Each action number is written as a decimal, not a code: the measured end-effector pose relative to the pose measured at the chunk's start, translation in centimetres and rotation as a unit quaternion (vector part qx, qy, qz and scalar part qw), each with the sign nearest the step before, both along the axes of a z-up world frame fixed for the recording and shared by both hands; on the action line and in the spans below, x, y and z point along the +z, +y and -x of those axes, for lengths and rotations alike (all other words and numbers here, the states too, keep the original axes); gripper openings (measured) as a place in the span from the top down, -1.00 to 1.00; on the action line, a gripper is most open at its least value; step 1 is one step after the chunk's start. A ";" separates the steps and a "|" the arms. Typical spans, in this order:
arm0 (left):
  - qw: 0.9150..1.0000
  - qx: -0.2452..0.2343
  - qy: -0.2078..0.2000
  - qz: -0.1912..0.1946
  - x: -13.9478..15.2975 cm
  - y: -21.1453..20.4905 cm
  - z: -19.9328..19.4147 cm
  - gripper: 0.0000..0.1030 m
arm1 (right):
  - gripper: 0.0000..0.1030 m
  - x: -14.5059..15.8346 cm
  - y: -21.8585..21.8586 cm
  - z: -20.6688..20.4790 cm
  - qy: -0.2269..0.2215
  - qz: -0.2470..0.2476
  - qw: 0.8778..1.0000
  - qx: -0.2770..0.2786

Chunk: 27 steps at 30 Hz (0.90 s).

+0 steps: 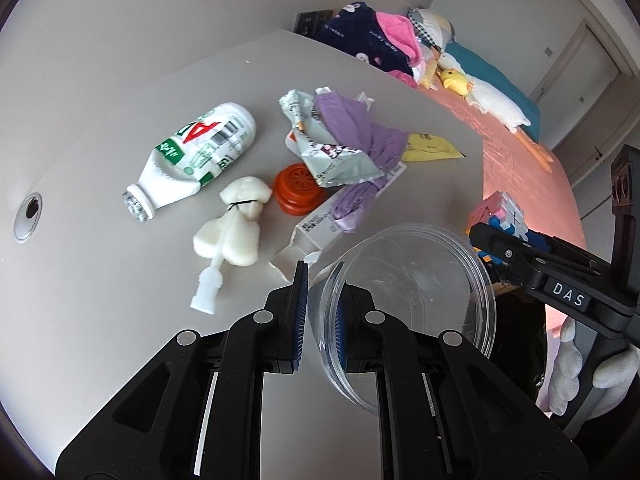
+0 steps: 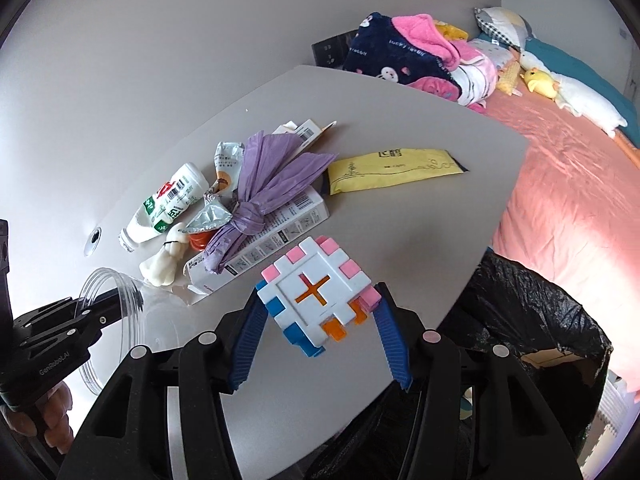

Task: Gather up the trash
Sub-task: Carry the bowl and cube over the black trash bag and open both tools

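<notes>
My left gripper (image 1: 322, 292) is shut on the rim of a clear plastic bowl (image 1: 420, 280), tilted just above the table. My right gripper (image 2: 320, 300) is shut on a white puzzle cube (image 2: 316, 288) with pink, blue and orange tiles, held over the table's near edge. On the grey table (image 2: 400, 112) lies a heap of trash: a crushed white bottle (image 1: 196, 152), a white foam piece (image 1: 236, 220), orange caps (image 1: 296, 192), a knotted purple bag (image 2: 256, 196), a foil wrapper (image 1: 332, 160), a flat carton (image 2: 280, 232) and a yellow packet (image 2: 392, 172).
A black trash bag (image 2: 540, 320) hangs open beside the table's right edge, below the cube. Behind it is a bed with a pink sheet (image 2: 560, 184), plush toys (image 2: 576, 100) and a pile of clothes (image 2: 408, 56). A cable hole (image 1: 29, 216) sits at the table's left.
</notes>
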<state>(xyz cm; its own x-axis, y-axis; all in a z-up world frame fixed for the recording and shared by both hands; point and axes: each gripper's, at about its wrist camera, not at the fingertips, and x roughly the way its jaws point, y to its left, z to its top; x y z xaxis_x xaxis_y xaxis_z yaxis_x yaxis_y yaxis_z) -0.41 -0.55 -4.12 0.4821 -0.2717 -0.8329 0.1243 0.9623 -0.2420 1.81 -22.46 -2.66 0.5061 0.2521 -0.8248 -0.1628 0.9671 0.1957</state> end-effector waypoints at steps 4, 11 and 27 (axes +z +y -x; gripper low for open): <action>1.000 -0.029 -0.006 0.002 0.4 -2.2 -0.3 0.78 | -0.07 0.9 -2.0 1.1 -0.009 0.001 1.000 -0.023; 0.997 -0.081 -0.010 0.006 0.7 -6.3 -0.8 0.78 | -0.07 1.7 -5.9 2.8 -0.017 0.003 0.997 -0.069; 0.983 -0.185 -0.012 0.000 1.1 -14.1 -0.6 0.78 | -0.08 2.8 -13.1 5.8 -0.031 0.004 0.987 -0.160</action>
<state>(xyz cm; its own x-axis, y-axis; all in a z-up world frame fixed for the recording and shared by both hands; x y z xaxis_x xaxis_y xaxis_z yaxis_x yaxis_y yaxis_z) 0.18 -14.68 -2.97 0.3697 -0.4326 -0.8223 0.4719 0.8498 -0.2349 -4.00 -35.61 0.12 0.6088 0.0650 -0.7906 0.1398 0.9723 0.1876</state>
